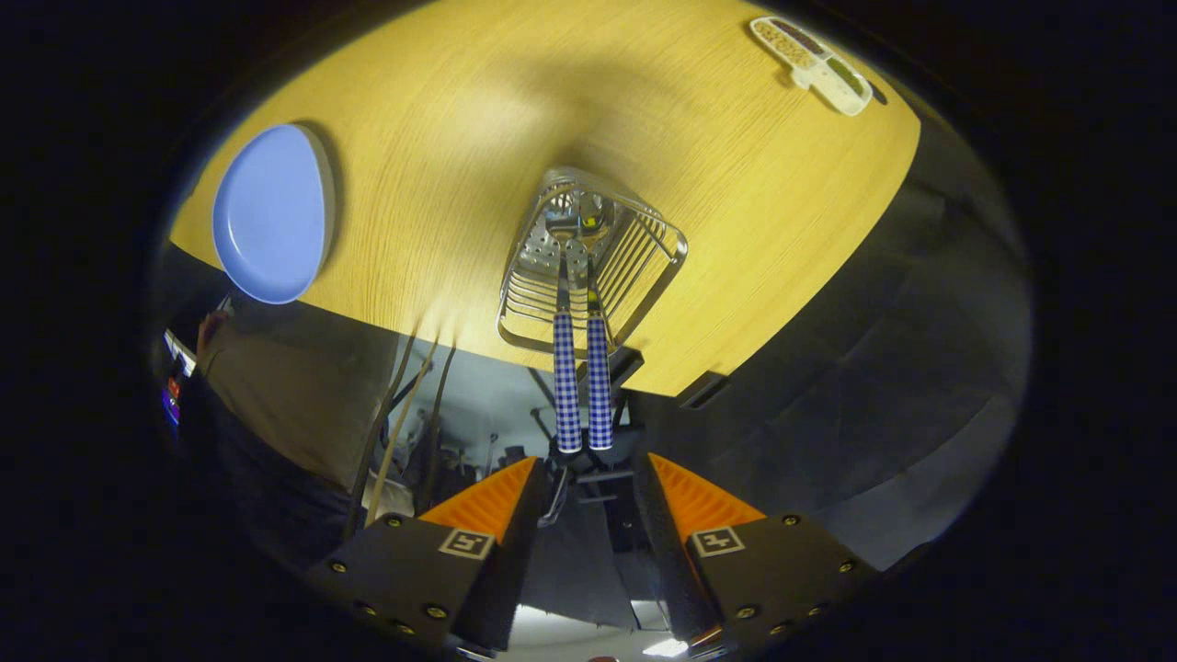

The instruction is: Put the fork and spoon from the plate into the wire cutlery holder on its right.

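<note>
1. Gripper fingers are spread apart, gripping nothing.
2. Plate, at far left on the table, is seen bare.
3. 2 checked handles stand in the wire cutlery holder, just ahead of the fingers.
4. Task is judged complete.

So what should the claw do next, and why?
Probably just back away. Both checked-handled utensils stand in the wire cutlery holder, the blue plate lies bare, and the claw hangs open just short of the handles, gripping nothing.
</note>
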